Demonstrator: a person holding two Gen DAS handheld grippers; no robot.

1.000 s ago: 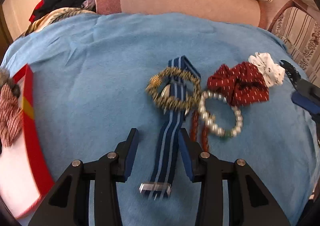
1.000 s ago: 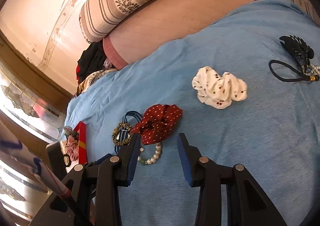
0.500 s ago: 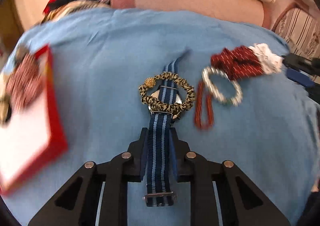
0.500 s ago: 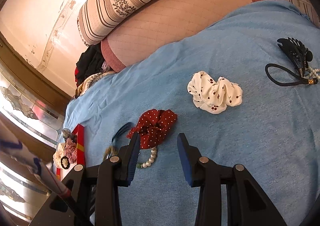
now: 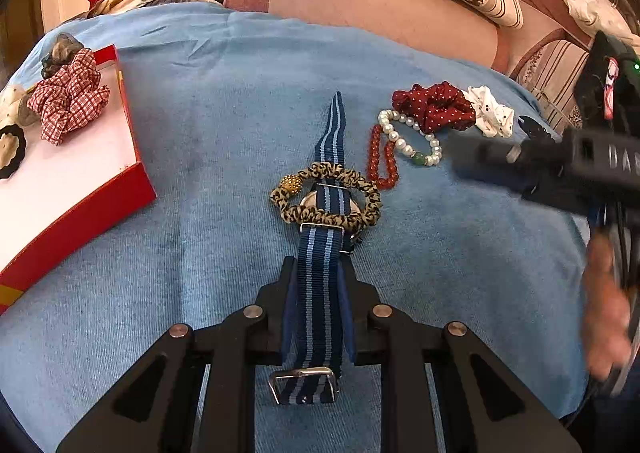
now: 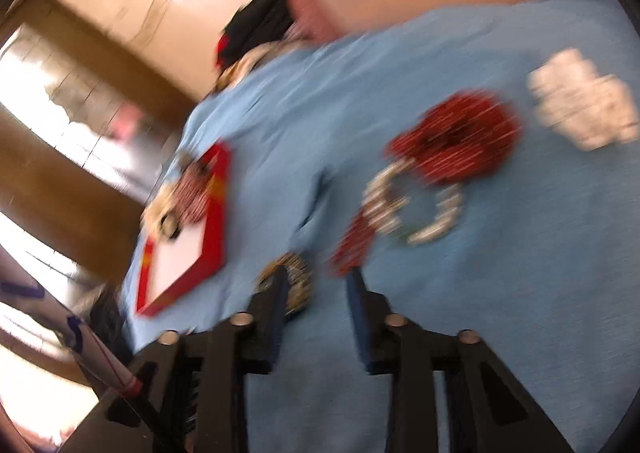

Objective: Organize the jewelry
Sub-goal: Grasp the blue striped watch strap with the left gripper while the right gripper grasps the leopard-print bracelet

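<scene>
Leopard-print scrunchie [image 5: 326,193] over watch strap [image 5: 320,285]

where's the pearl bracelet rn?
Left wrist view, right of centre: pearl bracelet lies on the blue cloth, between the red bead bracelet and dark red scrunchie.

Left tongs [image 5: 317,285] clamped; right tongs [image 6: 316,285] closing, empty.

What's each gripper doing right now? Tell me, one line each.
Left gripper: shut on the striped watch strap.
Right gripper: jaws closing, nothing between them; only the blue cloth shows in the gap.
</scene>
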